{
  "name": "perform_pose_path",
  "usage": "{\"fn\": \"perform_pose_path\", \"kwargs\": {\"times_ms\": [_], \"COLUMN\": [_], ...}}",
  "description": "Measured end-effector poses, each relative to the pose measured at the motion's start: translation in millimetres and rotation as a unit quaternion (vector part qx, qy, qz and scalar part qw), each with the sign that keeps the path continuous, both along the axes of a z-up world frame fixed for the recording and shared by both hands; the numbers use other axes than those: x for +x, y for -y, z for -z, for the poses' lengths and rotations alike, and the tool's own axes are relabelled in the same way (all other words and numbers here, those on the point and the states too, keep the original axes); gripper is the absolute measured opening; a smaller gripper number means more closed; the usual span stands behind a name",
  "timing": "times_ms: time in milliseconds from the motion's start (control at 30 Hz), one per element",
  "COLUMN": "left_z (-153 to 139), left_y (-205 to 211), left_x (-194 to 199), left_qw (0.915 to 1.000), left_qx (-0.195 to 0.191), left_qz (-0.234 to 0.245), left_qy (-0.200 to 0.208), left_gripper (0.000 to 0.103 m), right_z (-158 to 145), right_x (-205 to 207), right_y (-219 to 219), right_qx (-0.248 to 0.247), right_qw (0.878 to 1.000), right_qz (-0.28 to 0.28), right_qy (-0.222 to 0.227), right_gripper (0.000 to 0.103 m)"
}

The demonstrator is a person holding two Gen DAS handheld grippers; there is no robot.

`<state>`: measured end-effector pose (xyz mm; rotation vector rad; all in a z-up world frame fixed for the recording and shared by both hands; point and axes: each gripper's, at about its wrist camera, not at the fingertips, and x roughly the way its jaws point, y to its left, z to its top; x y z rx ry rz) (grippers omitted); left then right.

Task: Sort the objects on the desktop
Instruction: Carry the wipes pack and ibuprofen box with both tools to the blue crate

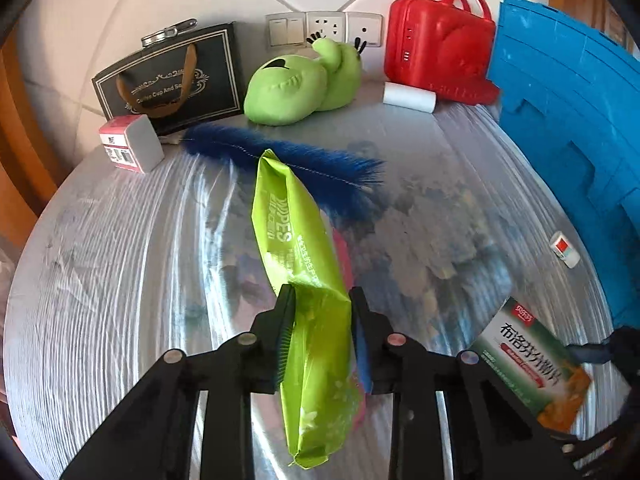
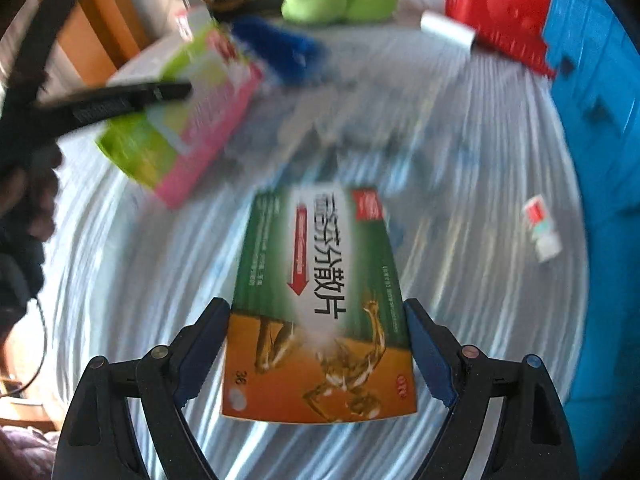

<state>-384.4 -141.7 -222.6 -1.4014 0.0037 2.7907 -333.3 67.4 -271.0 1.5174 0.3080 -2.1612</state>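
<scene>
- The left gripper (image 1: 322, 300) is clamping the green wipes pack (image 1: 298, 248), lifted over the middle of the table (image 1: 120, 248); open tabletop is lying left of the pack.
- The right gripper (image 2: 318, 320) is standing wide around the one medicine box (image 2: 320, 304), right of the pack; whether its pads are touching the box cannot be told.
- One blue brush (image 1: 288, 156) is lying just behind the pack, and a blue crate (image 1: 568, 128) is walling the right edge.

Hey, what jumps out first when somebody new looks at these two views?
The bright green wipes pack, pinched edge-on in the left tongs above the table. Next, the green and orange medicine box, lying between the wide-set right tongs. Behind, against the wall, a green plush toy and a red case.
</scene>
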Motion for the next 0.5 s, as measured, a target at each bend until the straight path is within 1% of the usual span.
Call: {"fn": "perform_pose_path", "kwargs": {"times_ms": [167, 267, 333, 400, 433, 500], "left_z": [2, 3, 7, 9, 8, 5], "left_y": [-2, -4, -5, -2, -1, -2], "left_x": [-1, 0, 0, 0, 1, 5], "left_qw": [1.0000, 0.9999, 0.9999, 0.9998, 0.9997, 0.9995], "left_qx": [-0.003, -0.005, -0.004, 0.007, 0.012, 0.015], "left_qz": [0.005, 0.010, 0.013, 0.014, 0.018, 0.027], "left_qy": [-0.001, 0.000, 0.005, 0.008, 0.008, 0.006], "left_gripper": [0.026, 0.026, 0.026, 0.026, 0.026, 0.025], "right_z": [18, 25, 28, 29, 27, 21], "right_x": [-4, -11, -12, -9, -7, -3], "right_y": [2, 7, 13, 22, 24, 24], "right_qx": [0.000, 0.011, 0.029, 0.063, 0.063, 0.075], "right_qw": [1.000, 1.000, 0.999, 0.998, 0.997, 0.997], "right_qz": [-0.001, -0.009, -0.015, -0.031, -0.033, -0.034], "right_qy": [0.015, 0.026, 0.020, 0.007, 0.007, -0.014], "right_gripper": [0.087, 0.089, 0.091, 0.088, 0.087, 0.087]}}
